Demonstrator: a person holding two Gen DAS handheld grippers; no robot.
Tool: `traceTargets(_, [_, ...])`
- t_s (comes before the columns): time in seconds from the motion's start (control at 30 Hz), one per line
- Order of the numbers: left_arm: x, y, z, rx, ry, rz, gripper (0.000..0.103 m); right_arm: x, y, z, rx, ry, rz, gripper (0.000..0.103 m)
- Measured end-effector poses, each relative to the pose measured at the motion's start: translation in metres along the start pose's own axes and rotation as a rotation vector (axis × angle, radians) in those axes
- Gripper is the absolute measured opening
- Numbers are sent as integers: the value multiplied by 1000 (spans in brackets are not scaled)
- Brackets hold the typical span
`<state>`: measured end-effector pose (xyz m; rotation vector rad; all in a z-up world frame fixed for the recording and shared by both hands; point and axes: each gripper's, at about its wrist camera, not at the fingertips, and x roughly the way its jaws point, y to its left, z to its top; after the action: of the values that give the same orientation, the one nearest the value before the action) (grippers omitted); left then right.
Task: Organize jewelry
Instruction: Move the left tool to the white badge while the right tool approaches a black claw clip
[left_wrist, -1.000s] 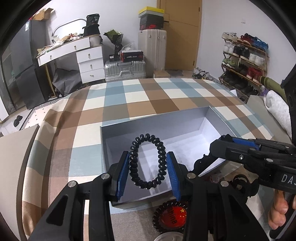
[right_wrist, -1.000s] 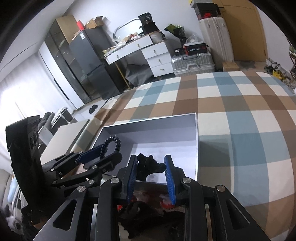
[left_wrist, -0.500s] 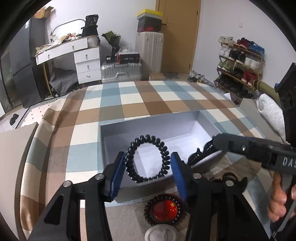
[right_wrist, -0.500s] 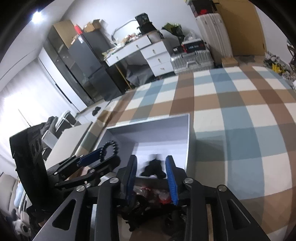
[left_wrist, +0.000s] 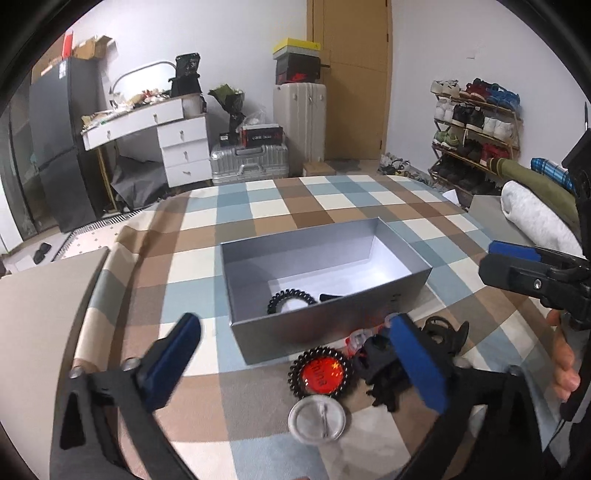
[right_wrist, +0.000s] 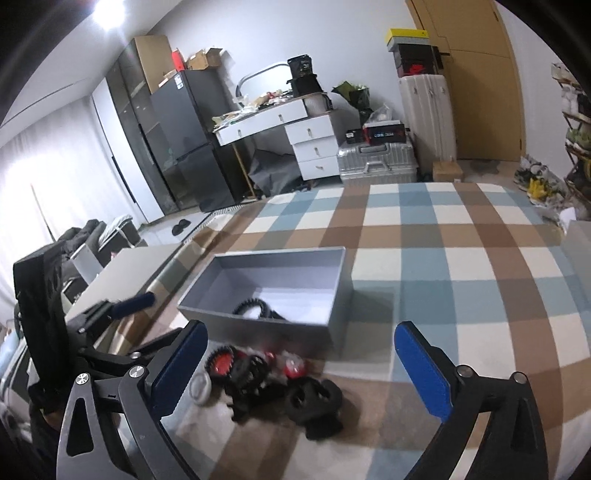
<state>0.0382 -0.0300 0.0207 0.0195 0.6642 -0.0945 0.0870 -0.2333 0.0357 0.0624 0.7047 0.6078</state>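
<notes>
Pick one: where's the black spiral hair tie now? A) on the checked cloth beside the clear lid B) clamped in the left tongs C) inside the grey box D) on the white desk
C: the black spiral hair tie lies on the floor of the grey box, and the left tongs stand wide open with nothing between them.

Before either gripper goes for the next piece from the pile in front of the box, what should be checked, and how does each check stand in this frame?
1. Left gripper empty, jaws wide after just opening: ok.
2. Right gripper empty, jaws wide after just opening: ok.
3. Coil band lies inside the box: ok.
4. Second dark piece inside the box: ok; what it is, cannot tell.
5. Pile reachable in front of the box: ok.
6. Pile pieces separate enough for a single pick: cannot tell, blurred.
</notes>
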Motion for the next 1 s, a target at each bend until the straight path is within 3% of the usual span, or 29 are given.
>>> traceTargets(0.13, [-4,5,-8,-35,-12,-20,102,1,-5,-10,-10,22,-31,103])
traceTargets(0.23, [-1,9,-9,-51,4,-38,102,4,-10,-18,-2,31,-8,103])
traceTargets(0.33, [-3,8,-9,-45,-9,-1,102,7,-18,-24,29,46,-6,103])
traceTargets(0.6, [5,5,-17,-31,39,-8,102,19,-27,-35,63,125,18,103])
traceTargets(1.0, [10,2,-27,62,126,-13,102,24,-7,-44,-80,191,-62,103])
